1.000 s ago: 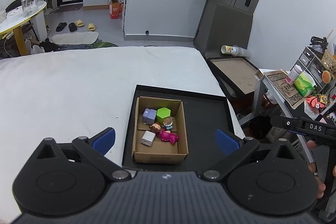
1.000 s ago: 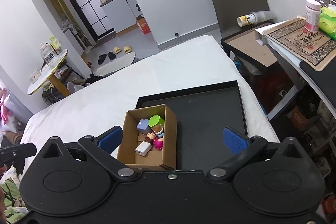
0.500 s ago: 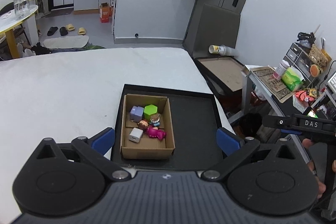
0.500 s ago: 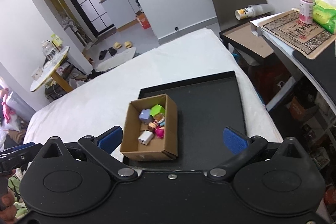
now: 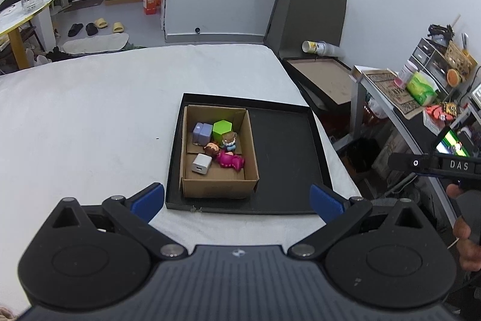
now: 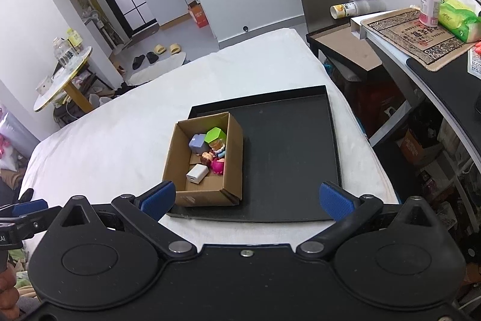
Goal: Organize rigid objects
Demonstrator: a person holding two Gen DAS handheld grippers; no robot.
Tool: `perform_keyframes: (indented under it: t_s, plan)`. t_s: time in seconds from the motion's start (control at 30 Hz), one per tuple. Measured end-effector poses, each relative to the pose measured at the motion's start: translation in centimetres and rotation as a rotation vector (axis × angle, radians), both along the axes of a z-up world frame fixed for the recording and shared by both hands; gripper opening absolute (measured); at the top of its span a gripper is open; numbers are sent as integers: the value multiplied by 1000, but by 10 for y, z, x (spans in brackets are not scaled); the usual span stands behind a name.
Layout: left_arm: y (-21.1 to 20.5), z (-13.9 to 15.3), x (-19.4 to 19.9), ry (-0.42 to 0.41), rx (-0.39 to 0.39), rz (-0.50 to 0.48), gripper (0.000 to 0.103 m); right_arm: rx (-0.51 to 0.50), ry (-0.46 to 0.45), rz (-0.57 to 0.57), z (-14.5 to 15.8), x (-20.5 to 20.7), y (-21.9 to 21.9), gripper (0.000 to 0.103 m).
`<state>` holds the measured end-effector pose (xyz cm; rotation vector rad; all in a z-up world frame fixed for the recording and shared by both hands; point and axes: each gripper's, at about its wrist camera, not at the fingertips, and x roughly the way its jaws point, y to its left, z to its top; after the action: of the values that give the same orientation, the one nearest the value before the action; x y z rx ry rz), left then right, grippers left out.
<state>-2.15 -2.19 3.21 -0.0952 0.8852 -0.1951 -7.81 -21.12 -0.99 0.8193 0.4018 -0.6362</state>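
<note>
A cardboard box [image 5: 251,152] [image 6: 233,146] stands in the left part of a black tray [image 5: 288,158] [image 6: 288,152] on the white bed. Inside lie a white charger [image 5: 202,164] [image 6: 197,173], a purple block [image 5: 202,132] [image 6: 197,143], a green hexagon block [image 5: 222,127] [image 6: 215,136], a pink toy [image 5: 230,160] [image 6: 217,165] and two small figurines [image 5: 229,139]. My left gripper [image 5: 237,202] is open and empty, held above the tray's near edge. My right gripper [image 6: 245,199] is open and empty, also back from the tray.
The white bed [image 5: 90,116] spreads left and behind the tray. A cluttered desk [image 6: 421,32] stands at the right, with a side table and a fallen cup [image 5: 315,47] behind. The other handheld gripper shows at the right of the left wrist view [image 5: 433,164].
Both grippers have pulled back and up from the tray. The box and its contents look smaller and have not moved.
</note>
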Motion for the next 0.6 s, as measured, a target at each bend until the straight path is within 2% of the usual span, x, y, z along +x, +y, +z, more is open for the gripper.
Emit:
perform_keyframes:
  t_s: [0.23, 0.6]
  plan:
    - [4, -1, -1, 6, 24, -17, 102, -17, -11, -8, 1, -5, 6, 103]
    - [10, 2, 0, 14, 2, 7, 102, -18, -21, -5, 5, -7, 11, 103]
